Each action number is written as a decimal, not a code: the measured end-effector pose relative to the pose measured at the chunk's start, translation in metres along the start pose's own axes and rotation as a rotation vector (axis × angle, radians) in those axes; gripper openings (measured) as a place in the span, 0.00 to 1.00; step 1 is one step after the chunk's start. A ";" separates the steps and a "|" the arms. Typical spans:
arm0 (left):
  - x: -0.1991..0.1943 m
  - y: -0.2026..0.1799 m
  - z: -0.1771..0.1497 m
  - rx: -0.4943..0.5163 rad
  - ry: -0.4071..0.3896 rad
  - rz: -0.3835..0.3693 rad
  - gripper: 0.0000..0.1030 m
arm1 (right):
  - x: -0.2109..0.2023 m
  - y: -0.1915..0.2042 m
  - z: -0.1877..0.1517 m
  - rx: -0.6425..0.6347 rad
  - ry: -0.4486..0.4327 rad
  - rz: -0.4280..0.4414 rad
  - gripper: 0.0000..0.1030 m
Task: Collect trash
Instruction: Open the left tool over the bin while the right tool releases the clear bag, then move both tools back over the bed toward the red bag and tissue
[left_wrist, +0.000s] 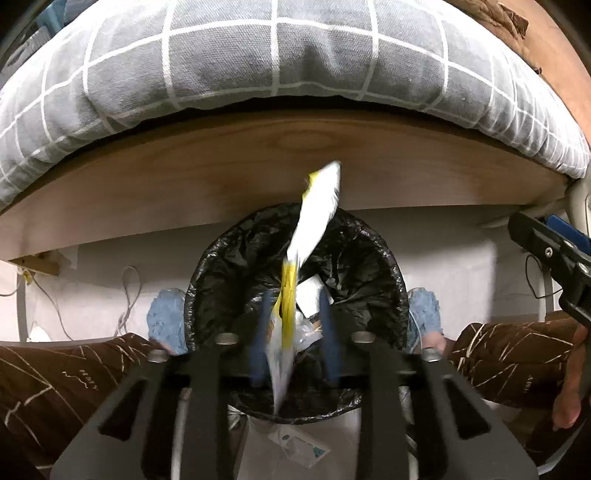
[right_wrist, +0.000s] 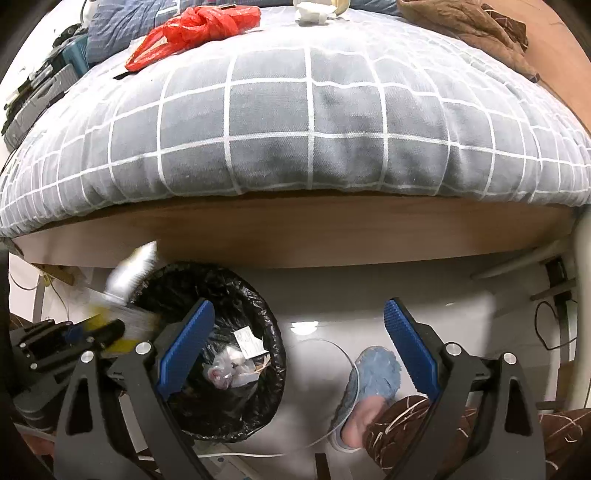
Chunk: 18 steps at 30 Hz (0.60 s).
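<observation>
In the left wrist view the bin (left_wrist: 295, 291) sat at center with its mouth open, a blurred white-and-yellow wrapper (left_wrist: 314, 221) crossing it. The wooden bed rail (left_wrist: 258, 166) closed off the frame just above. Slippered feet (left_wrist: 168, 317) and knees (left_wrist: 55, 380) hemmed both lower sides. In the right wrist view, bare floor (right_wrist: 325, 295) lay open at center.

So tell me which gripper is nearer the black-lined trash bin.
Left. The left gripper hangs right over the trash bin with a yellow-white wrapper between its fingers; the right gripper is off beside it, over floor.
</observation>
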<state>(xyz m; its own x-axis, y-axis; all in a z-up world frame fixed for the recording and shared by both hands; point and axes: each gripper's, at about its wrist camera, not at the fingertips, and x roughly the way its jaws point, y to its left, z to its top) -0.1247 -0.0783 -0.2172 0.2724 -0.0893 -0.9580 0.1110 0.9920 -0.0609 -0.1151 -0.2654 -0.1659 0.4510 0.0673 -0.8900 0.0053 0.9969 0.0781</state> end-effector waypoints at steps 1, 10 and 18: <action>-0.002 0.000 -0.001 -0.003 -0.006 0.003 0.38 | 0.000 0.000 0.001 0.000 0.000 0.001 0.87; -0.022 -0.001 -0.004 -0.009 -0.056 0.020 0.66 | -0.017 0.007 0.007 -0.017 -0.023 -0.006 0.87; -0.056 0.009 0.001 -0.015 -0.165 0.055 0.92 | -0.037 0.014 0.013 -0.043 -0.088 -0.006 0.87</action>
<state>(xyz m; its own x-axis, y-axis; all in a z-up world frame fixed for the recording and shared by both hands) -0.1377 -0.0649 -0.1634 0.4306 -0.0473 -0.9013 0.0776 0.9969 -0.0153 -0.1197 -0.2544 -0.1259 0.5280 0.0592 -0.8472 -0.0287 0.9982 0.0518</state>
